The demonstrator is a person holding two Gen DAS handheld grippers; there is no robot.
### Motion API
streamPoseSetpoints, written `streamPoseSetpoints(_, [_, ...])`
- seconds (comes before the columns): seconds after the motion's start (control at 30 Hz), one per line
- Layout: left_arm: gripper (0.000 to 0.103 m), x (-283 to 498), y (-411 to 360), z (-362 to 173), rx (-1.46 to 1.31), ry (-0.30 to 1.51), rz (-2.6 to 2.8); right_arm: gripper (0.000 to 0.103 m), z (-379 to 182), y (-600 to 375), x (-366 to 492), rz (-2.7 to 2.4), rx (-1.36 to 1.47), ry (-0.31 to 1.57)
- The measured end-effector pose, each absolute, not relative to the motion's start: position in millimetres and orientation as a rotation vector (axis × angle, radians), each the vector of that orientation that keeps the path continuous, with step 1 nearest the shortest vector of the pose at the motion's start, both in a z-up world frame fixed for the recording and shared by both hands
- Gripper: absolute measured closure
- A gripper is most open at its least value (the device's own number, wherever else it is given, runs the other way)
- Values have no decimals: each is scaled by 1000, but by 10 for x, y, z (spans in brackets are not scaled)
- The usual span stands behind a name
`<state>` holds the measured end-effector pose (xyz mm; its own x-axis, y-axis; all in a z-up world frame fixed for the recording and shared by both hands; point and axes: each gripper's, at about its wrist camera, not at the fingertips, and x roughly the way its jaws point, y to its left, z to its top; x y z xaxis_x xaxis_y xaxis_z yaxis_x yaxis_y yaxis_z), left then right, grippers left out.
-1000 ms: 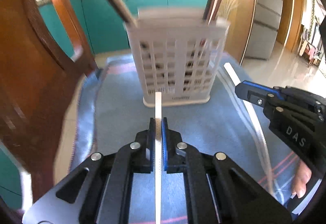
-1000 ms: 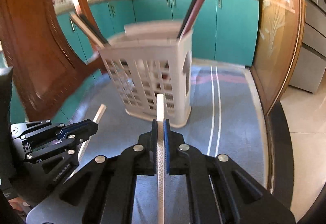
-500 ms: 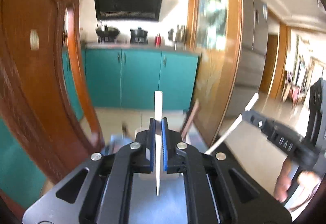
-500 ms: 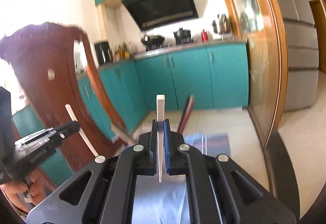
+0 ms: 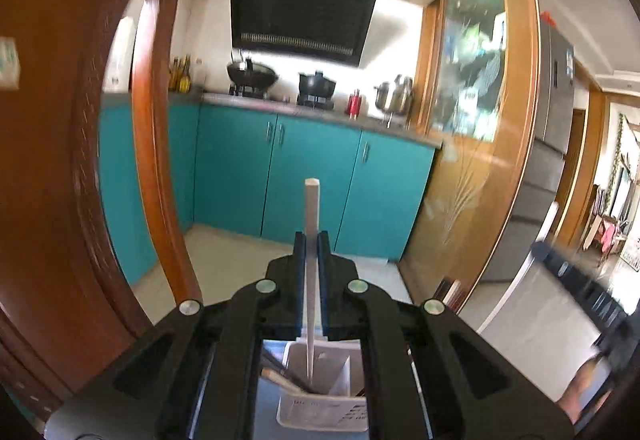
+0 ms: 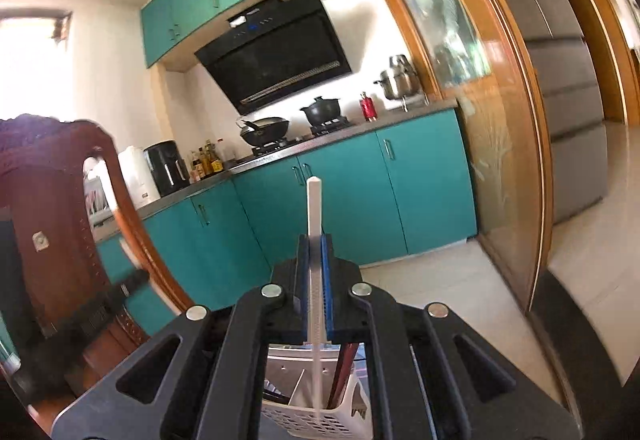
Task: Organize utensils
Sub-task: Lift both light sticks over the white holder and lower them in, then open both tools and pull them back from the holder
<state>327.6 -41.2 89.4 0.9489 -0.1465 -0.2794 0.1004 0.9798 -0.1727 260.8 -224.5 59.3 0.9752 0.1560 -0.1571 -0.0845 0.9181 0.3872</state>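
My left gripper [image 5: 311, 240] is shut on a pale chopstick [image 5: 311, 208] that stands upright, its lower tip hanging above the white slotted utensil basket [image 5: 324, 410]. Dark chopsticks [image 5: 282, 374] lean in the basket's left compartment. My right gripper [image 6: 316, 242] is shut on a white chopstick [image 6: 314, 200], also upright, with its lower end over the same basket [image 6: 308, 420], where reddish-brown chopsticks [image 6: 345, 368] stand. The right gripper's body [image 5: 580, 288] shows blurred at the right of the left wrist view, a hand [image 5: 580, 392] below it.
A carved wooden chair back [image 5: 60, 160] rises close on the left. The basket stands on a blue cloth [image 5: 266, 412]. Beyond are teal cabinets [image 5: 312, 176], a stove with pots and a glass door in a wooden frame [image 5: 480, 120].
Both grippers rose from near the cloth, each lifting its chopstick and tilting up. The basket, first ahead of me, now lies below between the fingers.
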Motion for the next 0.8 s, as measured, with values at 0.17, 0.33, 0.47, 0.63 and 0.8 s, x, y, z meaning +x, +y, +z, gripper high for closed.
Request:
streamPoseSetpoints(0.17, [96, 3426, -459, 668, -139, 344, -137, 96, 630, -2440, 2662, 130, 492, 138])
streamPoseSetpoints(0.33, [96, 3395, -547, 552, -109, 356, -151, 96, 657, -2446, 2671, 109, 455, 78])
streamPoseSetpoints(0.47, [95, 3357, -595, 422, -87, 374, -153, 96, 340, -2303, 2792, 98, 380, 146])
streamPoseSetpoints(0.63, [93, 3246, -554, 335, -91, 398, -145, 96, 29, -2210, 2792, 142, 354, 231])
streamPoseSetpoints(0.8, [67, 2858, -491, 457, -86, 346, -122, 63, 0, -2144, 2520, 146, 305, 240])
